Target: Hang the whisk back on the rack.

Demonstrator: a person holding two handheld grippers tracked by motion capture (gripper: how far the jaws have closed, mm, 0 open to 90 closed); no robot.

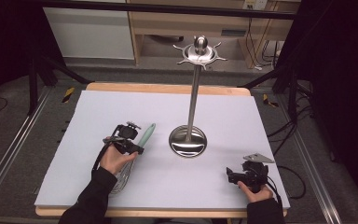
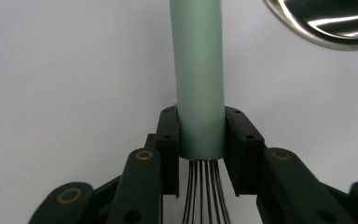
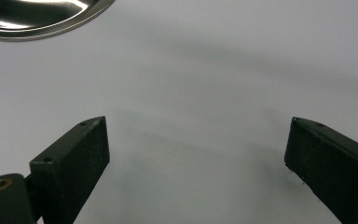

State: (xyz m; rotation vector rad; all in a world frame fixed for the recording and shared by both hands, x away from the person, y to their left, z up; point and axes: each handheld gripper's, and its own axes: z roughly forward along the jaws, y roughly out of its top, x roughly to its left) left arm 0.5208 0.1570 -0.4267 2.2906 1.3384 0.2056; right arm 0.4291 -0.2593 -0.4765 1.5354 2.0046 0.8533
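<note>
A whisk with a pale green handle (image 1: 147,134) and steel wires (image 1: 121,179) lies on the white table cover, left of centre. My left gripper (image 1: 129,142) is shut on the whisk's handle (image 2: 200,93) near where the wires (image 2: 203,186) leave it, one black jaw on each side. A steel utensil stand (image 1: 193,93) with a round base (image 1: 188,141) and a hooked top ring (image 1: 200,50) stands upright in the middle. My right gripper (image 1: 235,176) rests low at the front right, its jaws (image 3: 196,163) wide open over bare cover.
The stand's shiny base rim (image 2: 326,23) lies just right of the whisk handle and shows again as the base rim (image 3: 42,18) ahead of the right gripper. The white cover (image 1: 121,107) ends at the wooden table edge (image 1: 168,87) at the back.
</note>
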